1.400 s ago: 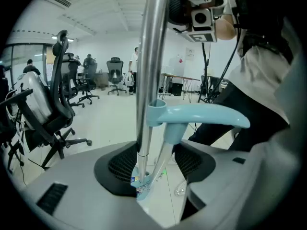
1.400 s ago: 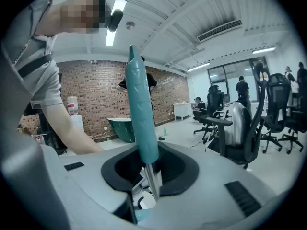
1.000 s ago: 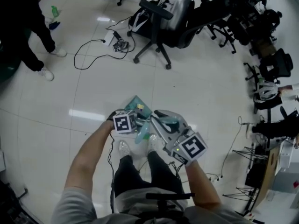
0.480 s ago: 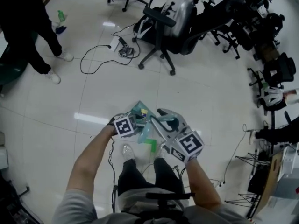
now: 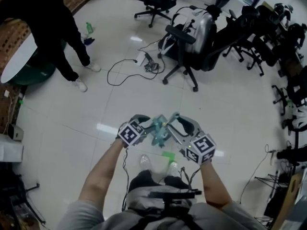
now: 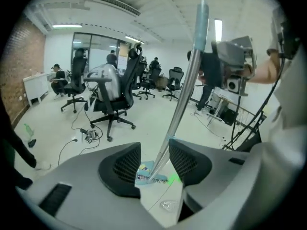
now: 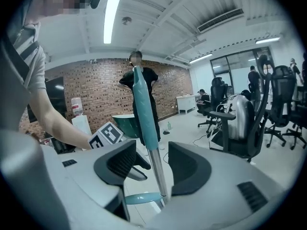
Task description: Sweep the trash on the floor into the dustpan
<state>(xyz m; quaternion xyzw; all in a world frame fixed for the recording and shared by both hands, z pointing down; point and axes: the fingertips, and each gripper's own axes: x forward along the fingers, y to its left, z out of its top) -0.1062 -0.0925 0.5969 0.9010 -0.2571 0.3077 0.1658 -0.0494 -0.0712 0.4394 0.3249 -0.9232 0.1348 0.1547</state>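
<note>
In the head view my left gripper (image 5: 146, 121) and right gripper (image 5: 171, 120) are held close together, with teal tool handles (image 5: 158, 131) between them. In the left gripper view a metal pole (image 6: 184, 99) rises between the parted jaws of the left gripper (image 6: 154, 159) and leans on the right-hand one. At its foot lies a teal head with coloured trash (image 6: 146, 171). The right gripper (image 7: 152, 164) has just been opening. A teal-gripped pole (image 7: 157, 171) stands between its jaws with a gap on each side.
A green scrap (image 5: 168, 155) lies on the white tile floor by the person's feet. Office chairs (image 5: 184, 51) and a cable with a power strip (image 5: 144, 61) stand ahead. A person in black (image 5: 62, 37) stands far left beside a green tub (image 5: 33, 68).
Both grippers sit higher in the head view and closer together, and the left one has rolled. The teal dustpan seen beyond them earlier is now hidden. The green scrap has come into view.
</note>
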